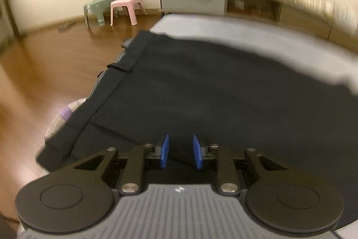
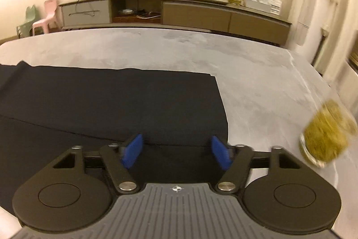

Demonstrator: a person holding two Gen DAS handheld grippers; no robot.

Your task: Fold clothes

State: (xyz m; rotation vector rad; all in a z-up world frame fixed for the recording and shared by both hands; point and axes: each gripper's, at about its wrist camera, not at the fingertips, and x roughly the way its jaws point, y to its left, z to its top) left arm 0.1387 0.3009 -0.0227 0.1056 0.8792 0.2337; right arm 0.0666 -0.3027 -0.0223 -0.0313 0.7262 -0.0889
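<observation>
A flat black cloth garment (image 2: 111, 100) lies on the grey tabletop (image 2: 257, 73) — left claw (image 1: 180, 152) and right claw (image 2: 176, 150) both released, gripping nothing.

Black garment (image 2: 107, 102), spread flat, grey surface (image 2: 257, 73)

The black garment (image 2: 111, 104) is matt, smooth woven cloth. It lies on a grey table cover (image 2: 246, 73) with a soft, suede-like nap. The floor (image 1: 44, 64) at left is glossy wood. The far pink chair (image 1: 127, 1) looks like smooth plastic.
</observation>
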